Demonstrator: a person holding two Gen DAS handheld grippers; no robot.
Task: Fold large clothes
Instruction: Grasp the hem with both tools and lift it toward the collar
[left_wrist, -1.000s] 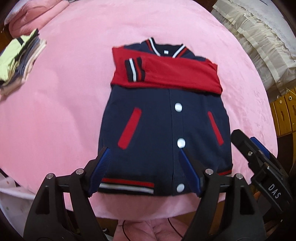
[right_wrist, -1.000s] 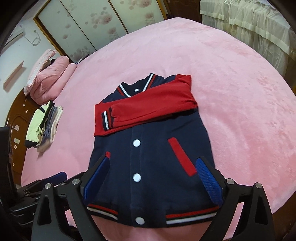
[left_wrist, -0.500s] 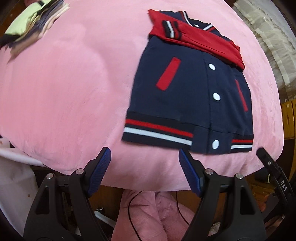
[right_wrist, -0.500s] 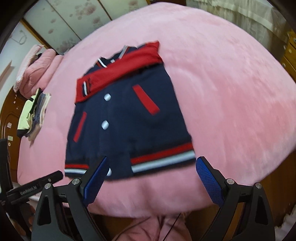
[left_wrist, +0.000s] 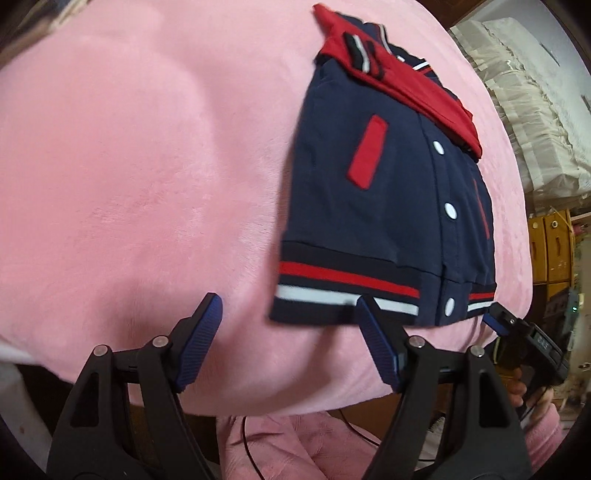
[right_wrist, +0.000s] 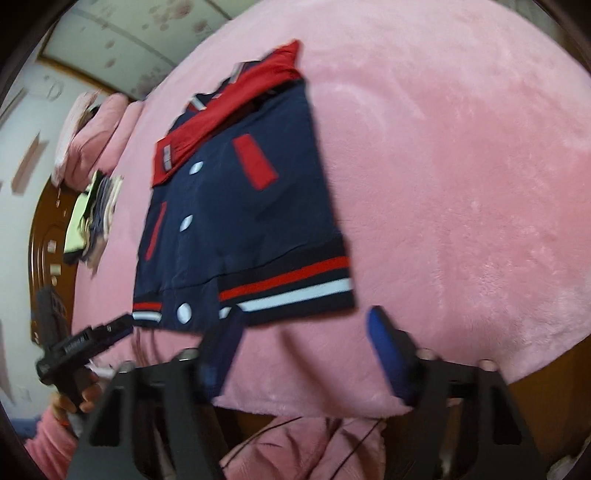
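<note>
A navy varsity jacket (left_wrist: 399, 192) with red pockets, white snaps and a striped hem lies flat on the pink bed; it also shows in the right wrist view (right_wrist: 236, 221). Its red sleeves (left_wrist: 406, 85) are folded across the chest below the collar. My left gripper (left_wrist: 288, 306) is open and empty, just in front of the hem's left corner. My right gripper (right_wrist: 303, 321) is open and empty, just in front of the hem's right corner. Each gripper shows in the other's view: the right one (left_wrist: 517, 328) and the left one (right_wrist: 88, 339).
The pink plush bed (left_wrist: 129, 166) fills both views; its front edge is under the grippers. A stack of folded clothes (right_wrist: 92, 218) and a pink pillow (right_wrist: 99, 136) lie at the far left. A lace-covered bed (left_wrist: 535, 110) and yellow boxes (left_wrist: 554, 247) stand at the right.
Both grippers pulled back from above the jacket to the bed's front edge, then came closer to the hem's two corners. The jacket has not moved. Both grippers stayed open.
</note>
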